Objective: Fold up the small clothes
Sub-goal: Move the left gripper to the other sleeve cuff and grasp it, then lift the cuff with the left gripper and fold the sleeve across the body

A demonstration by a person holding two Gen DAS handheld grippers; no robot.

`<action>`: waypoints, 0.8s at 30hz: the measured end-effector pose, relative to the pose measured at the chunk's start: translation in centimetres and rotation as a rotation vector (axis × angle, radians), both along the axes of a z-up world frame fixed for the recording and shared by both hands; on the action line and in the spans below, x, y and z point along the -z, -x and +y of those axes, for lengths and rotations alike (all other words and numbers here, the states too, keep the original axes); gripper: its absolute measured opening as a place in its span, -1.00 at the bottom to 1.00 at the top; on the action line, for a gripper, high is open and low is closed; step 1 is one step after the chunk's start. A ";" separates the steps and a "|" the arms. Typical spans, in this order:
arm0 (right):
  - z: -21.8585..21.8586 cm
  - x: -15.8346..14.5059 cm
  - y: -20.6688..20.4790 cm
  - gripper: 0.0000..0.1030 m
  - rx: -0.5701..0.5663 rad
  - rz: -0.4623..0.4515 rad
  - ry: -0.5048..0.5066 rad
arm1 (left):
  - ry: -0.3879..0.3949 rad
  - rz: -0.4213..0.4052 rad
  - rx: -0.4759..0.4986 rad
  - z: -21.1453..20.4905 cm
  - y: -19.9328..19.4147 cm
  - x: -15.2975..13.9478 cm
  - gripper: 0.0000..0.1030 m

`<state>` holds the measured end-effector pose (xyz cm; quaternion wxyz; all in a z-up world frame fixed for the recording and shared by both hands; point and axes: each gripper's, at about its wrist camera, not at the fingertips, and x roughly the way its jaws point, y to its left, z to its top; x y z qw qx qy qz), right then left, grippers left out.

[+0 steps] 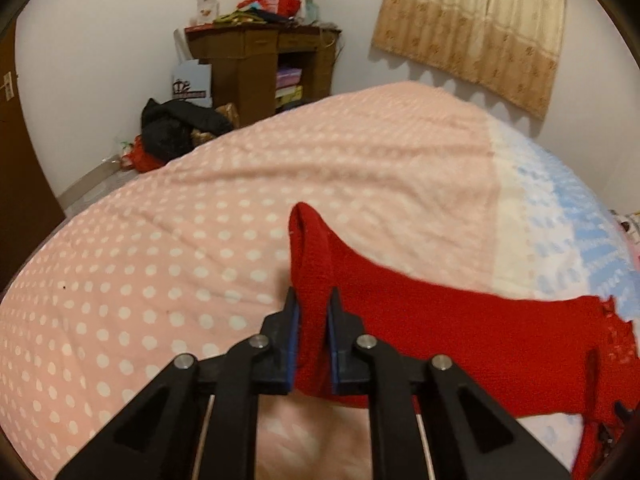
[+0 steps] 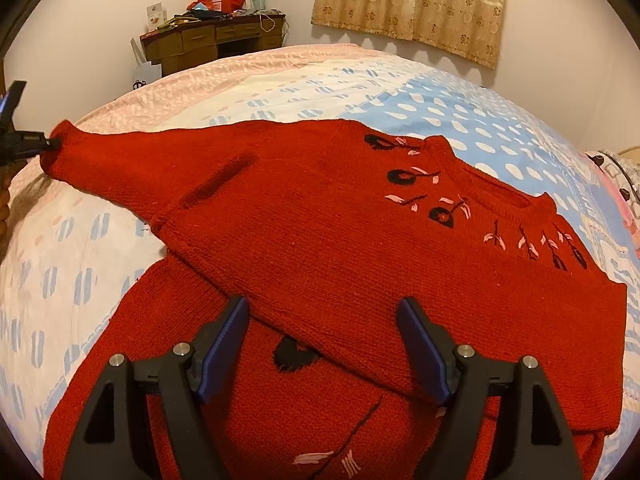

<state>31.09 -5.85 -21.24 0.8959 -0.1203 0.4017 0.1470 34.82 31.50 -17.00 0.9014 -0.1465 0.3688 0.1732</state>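
One fold seemed done: red sweater [image 2: 340, 240] lay on bed [image 2: 280, 80], body doubled over lower part. L gripper [image 1: 313, 312] pinched sleeve cuff [image 1: 310, 264], held out sideways. R gripper [image 2: 322, 320] jaws spread, empty, above sweater. Sleeves prob. left.

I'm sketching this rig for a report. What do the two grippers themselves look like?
Both match. The left gripper and right gripper each have matte black, angular plastic jaws with triangular cut-outs, blue pads on the inner faces and round silver pivot bolts. No cables, markings or sleeves show.
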 end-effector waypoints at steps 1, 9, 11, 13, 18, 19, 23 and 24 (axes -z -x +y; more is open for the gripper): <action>0.0 0.0 0.0 0.51 0.001 0.001 0.000 | 0.009 -0.011 0.004 -0.1 0.0 -0.5 -0.76; -0.5 -0.4 -0.3 0.58 0.011 0.030 -0.026 | 0.072 -0.060 0.048 -1.2 0.4 -4.3 -0.78; -1.3 -0.9 0.1 0.58 0.027 0.040 -0.063 | 0.076 -0.079 0.065 -1.7 0.7 -5.2 -0.78; -2.3 -1.8 0.6 0.58 0.050 0.033 -0.115 | 0.071 -0.102 0.082 -2.4 1.1 -6.4 -0.78; -5.9 -4.4 2.4 0.58 0.096 0.059 -0.248 | 0.104 -0.153 0.128 -4.5 1.6 -9.7 -0.78; -6.7 -4.8 2.8 0.58 0.108 0.060 -0.264 | 0.110 -0.157 0.133 -4.8 1.7 -10.1 -0.78; -9.9 -6.5 4.9 0.58 0.155 0.045 -0.311 | 0.137 -0.192 0.185 -7.7 1.7 -12.4 -0.78; -10.7 -6.8 5.5 0.58 0.167 0.038 -0.312 | 0.137 -0.200 0.199 -8.4 1.7 -13.0 -0.78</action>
